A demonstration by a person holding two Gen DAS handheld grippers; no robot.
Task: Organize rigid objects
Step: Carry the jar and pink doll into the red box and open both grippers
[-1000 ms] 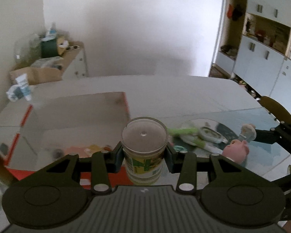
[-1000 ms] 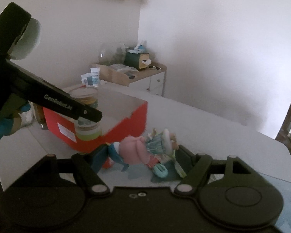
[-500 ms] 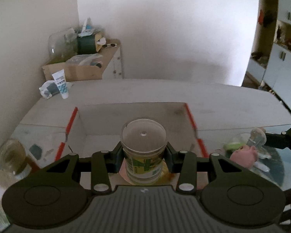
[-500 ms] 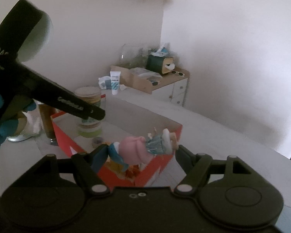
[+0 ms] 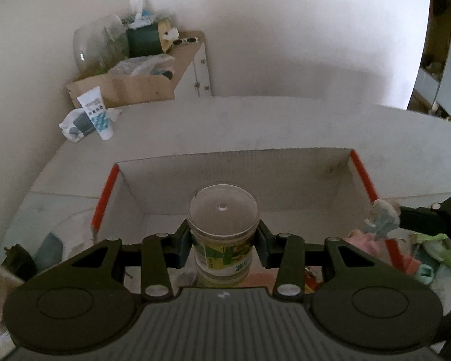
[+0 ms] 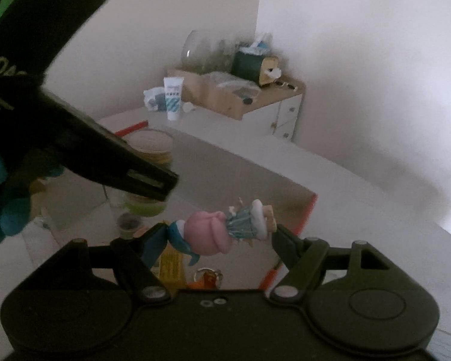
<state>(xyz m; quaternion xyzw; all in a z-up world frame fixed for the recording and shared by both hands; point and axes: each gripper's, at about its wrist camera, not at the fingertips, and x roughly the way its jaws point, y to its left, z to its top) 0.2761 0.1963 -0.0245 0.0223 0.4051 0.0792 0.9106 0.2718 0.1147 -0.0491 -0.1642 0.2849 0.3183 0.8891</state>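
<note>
Both grippers now hang over the red box (image 5: pixel 362 174) — earlier they approached it. Left gripper (image 5: pixel 224 240) clamps the jar (image 5: pixel 224 225) upright; right gripper (image 6: pixel 219 236) pinches the figurine (image 6: pixel 225 230) — sideways.

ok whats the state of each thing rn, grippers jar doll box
left gripper: shut on the jar, above the box
jar: upright, lid on, held over the box
right gripper: shut on the doll
doll: lying sideways between the fingers, over the box
red box: open-topped, a few small items on its floor

Matte black linkage fingers (image 5: pixel 267 245), silver rivets, blue glove (image 6: pixel 3 210).
</note>
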